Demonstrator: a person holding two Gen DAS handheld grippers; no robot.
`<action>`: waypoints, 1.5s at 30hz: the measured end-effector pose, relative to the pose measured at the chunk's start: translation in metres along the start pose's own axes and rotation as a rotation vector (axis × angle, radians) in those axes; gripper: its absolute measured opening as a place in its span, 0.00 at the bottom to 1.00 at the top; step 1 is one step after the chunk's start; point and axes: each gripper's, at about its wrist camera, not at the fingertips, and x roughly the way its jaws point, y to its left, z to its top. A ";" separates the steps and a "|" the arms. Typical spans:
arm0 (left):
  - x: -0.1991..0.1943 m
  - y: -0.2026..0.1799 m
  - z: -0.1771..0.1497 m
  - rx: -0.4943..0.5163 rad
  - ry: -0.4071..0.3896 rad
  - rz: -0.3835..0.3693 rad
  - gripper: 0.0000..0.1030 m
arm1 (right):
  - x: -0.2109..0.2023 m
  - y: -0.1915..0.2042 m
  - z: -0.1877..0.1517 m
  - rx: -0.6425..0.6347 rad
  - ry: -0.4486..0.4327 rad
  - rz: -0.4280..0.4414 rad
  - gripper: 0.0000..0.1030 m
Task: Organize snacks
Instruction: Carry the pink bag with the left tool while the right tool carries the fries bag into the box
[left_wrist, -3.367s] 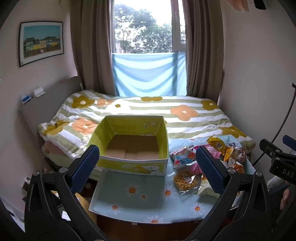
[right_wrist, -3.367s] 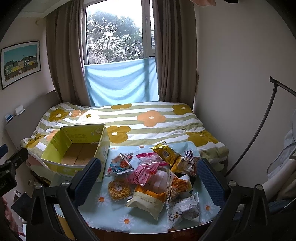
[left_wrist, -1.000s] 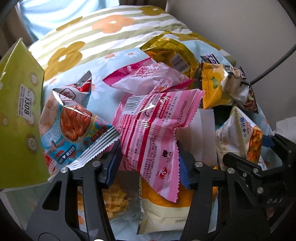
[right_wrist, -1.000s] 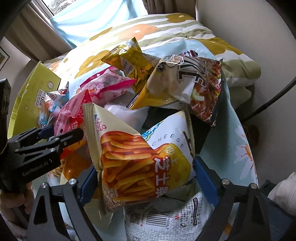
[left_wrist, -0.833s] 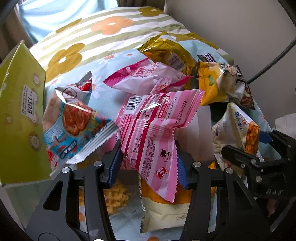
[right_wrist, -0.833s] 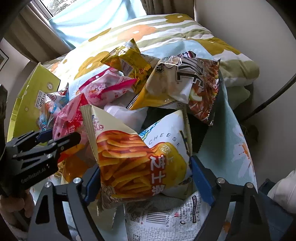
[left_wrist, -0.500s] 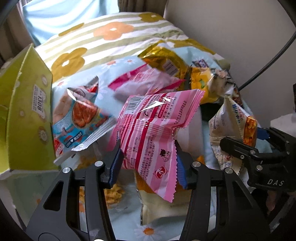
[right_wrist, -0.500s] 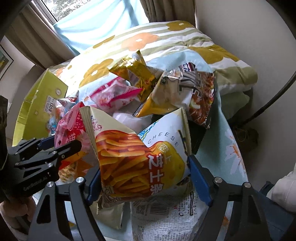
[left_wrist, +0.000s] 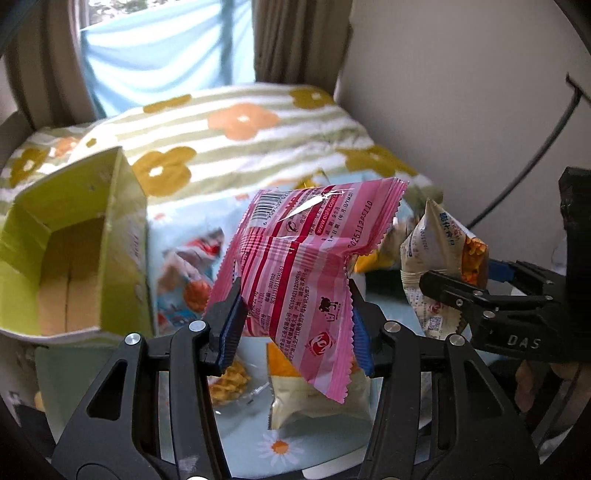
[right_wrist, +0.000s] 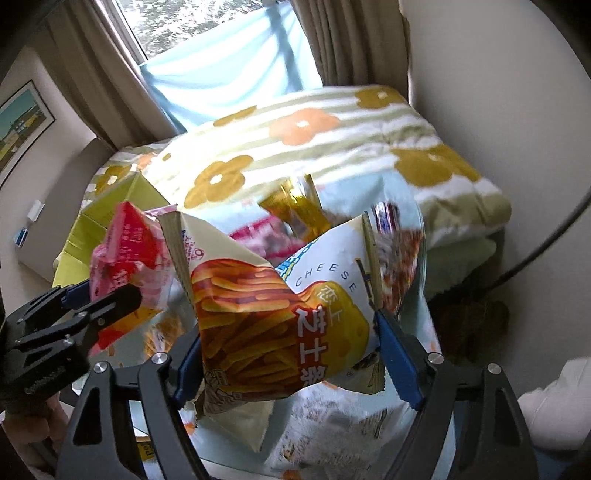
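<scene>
My left gripper (left_wrist: 295, 325) is shut on a pink striped snack packet (left_wrist: 303, 266) and holds it up above the table. The yellow-green cardboard box (left_wrist: 122, 236) stands open and empty to its left. My right gripper (right_wrist: 288, 354) is shut on a cheese fries bag (right_wrist: 273, 314), lifted above the snack pile. The left gripper with the pink packet (right_wrist: 129, 243) shows at the left of the right wrist view, and the right gripper with the fries bag (left_wrist: 439, 254) at the right of the left wrist view.
Several more snack packets lie on the daisy-print tablecloth (left_wrist: 243, 443), among them a gold bag (right_wrist: 299, 210) and a waffle packet (left_wrist: 229, 380). A bed with a flowered quilt (left_wrist: 240, 140) lies behind the table. A wall (left_wrist: 461, 92) and a black cable (left_wrist: 524, 177) are on the right.
Both grippers went from open above the table to shut on their packets and have lifted them. In the last second both rose and pulled back, bringing the box's opening into the left view.
</scene>
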 end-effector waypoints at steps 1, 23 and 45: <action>-0.007 0.006 0.004 -0.015 -0.014 -0.003 0.45 | -0.003 0.004 0.005 -0.008 -0.009 0.001 0.77; -0.092 0.254 0.041 -0.175 -0.191 0.157 0.45 | 0.039 0.247 0.098 -0.249 -0.122 0.154 0.77; 0.000 0.374 -0.008 -0.071 0.118 0.248 0.47 | 0.150 0.354 0.074 -0.277 0.103 0.078 0.77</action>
